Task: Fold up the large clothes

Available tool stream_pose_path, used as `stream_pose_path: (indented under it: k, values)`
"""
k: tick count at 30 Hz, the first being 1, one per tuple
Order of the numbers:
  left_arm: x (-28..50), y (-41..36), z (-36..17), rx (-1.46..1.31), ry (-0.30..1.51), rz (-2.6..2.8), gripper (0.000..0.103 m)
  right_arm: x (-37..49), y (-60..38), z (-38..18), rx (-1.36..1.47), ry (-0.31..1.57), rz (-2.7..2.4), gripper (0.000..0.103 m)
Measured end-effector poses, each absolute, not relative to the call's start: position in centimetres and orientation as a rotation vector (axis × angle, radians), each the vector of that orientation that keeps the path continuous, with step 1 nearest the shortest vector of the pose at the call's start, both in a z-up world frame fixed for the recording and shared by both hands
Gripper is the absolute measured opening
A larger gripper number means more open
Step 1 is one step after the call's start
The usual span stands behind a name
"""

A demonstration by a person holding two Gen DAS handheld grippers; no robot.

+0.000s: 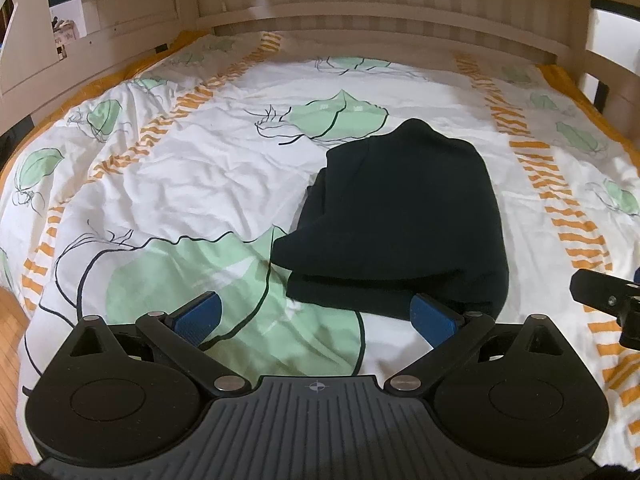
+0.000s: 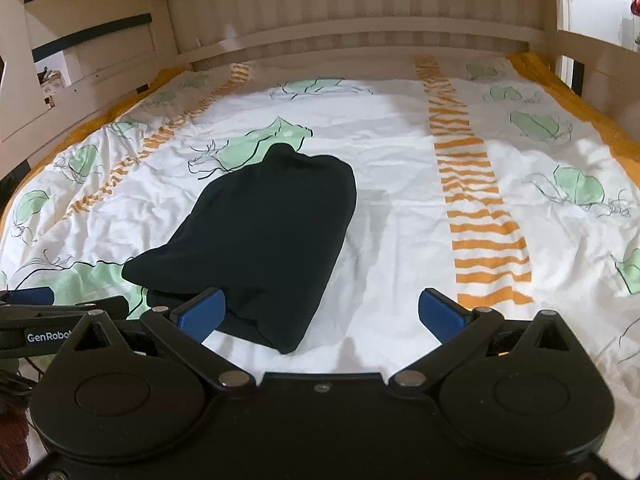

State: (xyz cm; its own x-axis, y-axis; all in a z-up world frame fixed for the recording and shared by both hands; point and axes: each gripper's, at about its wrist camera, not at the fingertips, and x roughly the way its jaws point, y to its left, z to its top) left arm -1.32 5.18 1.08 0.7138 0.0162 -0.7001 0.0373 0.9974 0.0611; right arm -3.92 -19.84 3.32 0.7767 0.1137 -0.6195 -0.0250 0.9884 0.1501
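Observation:
A dark navy garment (image 1: 400, 220) lies folded into a compact bundle on the bed; it also shows in the right wrist view (image 2: 264, 240). My left gripper (image 1: 318, 316) is open and empty, just short of the bundle's near edge, with its right blue pad (image 1: 434, 320) beside that edge. My right gripper (image 2: 322, 314) is open and empty, hovering over the bundle's near right corner, with its left blue pad (image 2: 200, 314) over the cloth. Part of the right gripper (image 1: 608, 300) shows at the right edge of the left wrist view. The left gripper (image 2: 60, 320) shows at the left edge of the right wrist view.
The bed has a white duvet (image 1: 200, 168) with green leaves and orange stripes, also seen in the right wrist view (image 2: 400, 200). A cream wooden bed frame (image 1: 360, 12) rises behind and at both sides. Wooden floor (image 1: 10, 320) shows at the left.

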Motion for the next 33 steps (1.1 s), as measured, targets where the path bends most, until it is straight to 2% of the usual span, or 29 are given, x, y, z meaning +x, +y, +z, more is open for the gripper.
stream_pose_path:
  k: [33]
  values:
    - [-1.25, 4.92, 0.60, 0.060, 0.809, -0.020, 0.102, -3.31, -19.99, 2.77, 0.133, 0.718, 0.063, 0.102]
